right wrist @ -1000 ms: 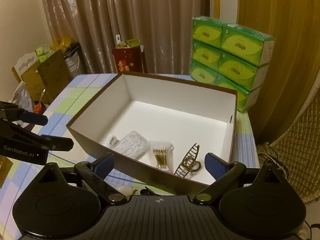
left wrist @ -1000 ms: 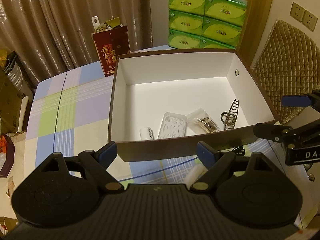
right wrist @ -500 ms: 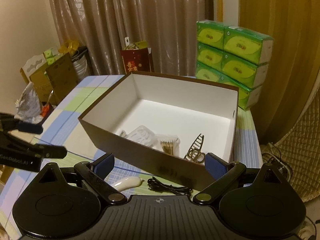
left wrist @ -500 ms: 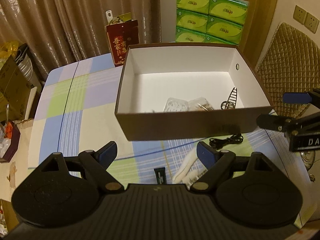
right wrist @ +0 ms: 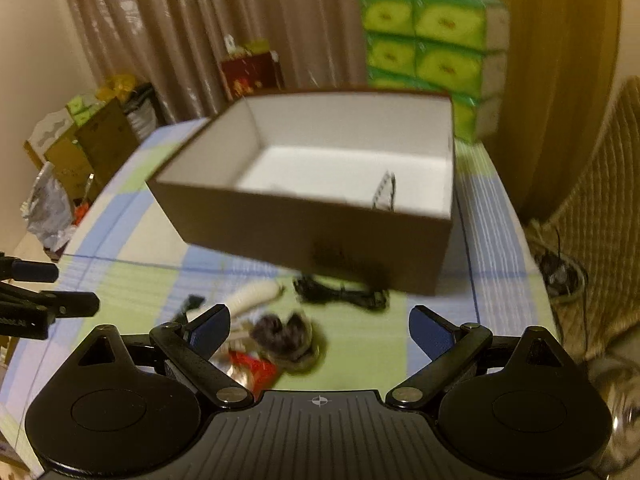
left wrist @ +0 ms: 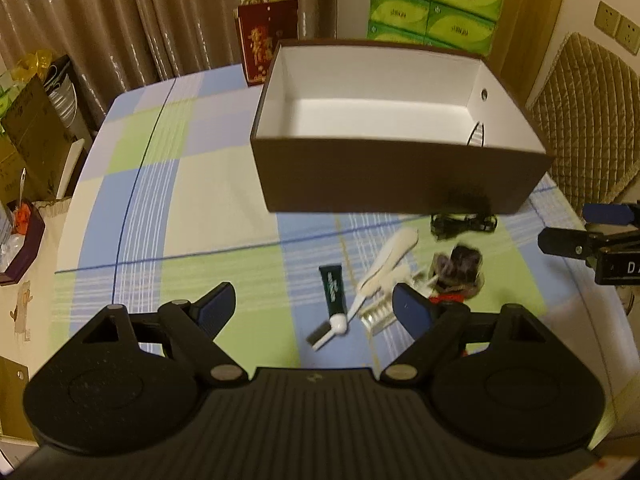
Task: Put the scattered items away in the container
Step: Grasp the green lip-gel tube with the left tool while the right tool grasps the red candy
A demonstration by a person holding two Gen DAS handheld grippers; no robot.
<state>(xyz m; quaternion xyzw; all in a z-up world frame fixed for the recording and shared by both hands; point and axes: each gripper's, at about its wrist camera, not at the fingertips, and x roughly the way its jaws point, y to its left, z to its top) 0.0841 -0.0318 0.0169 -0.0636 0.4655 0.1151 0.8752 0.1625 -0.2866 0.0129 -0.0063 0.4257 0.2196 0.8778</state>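
Note:
A brown box with a white inside (left wrist: 400, 178) (right wrist: 304, 224) stands on the checked tablecloth; a hair claw (left wrist: 477, 136) (right wrist: 385, 192) leans inside it. In front of it lie a black cable (left wrist: 464, 225) (right wrist: 340, 292), a white razor-like item (left wrist: 384, 272) (right wrist: 256, 294), a dark green tube (left wrist: 333, 290), a dark furry hair tie (left wrist: 460, 266) (right wrist: 286, 338), a red wrapper (right wrist: 256, 368) and a clear packet (left wrist: 380, 312). My left gripper (left wrist: 314, 308) is open above the tube and razor. My right gripper (right wrist: 320, 328) is open above the hair tie.
Green tissue packs (left wrist: 434, 4) (right wrist: 430, 52) and a red gift bag (left wrist: 266, 38) (right wrist: 250, 72) stand behind the box. A quilted chair (left wrist: 588, 120) is at the right. Cardboard boxes and bags (left wrist: 28, 136) (right wrist: 80, 148) sit left of the table.
Both grippers have pulled back from over the box toward the table's near side. The scattered items in front of the box have come into view. Both stay open.

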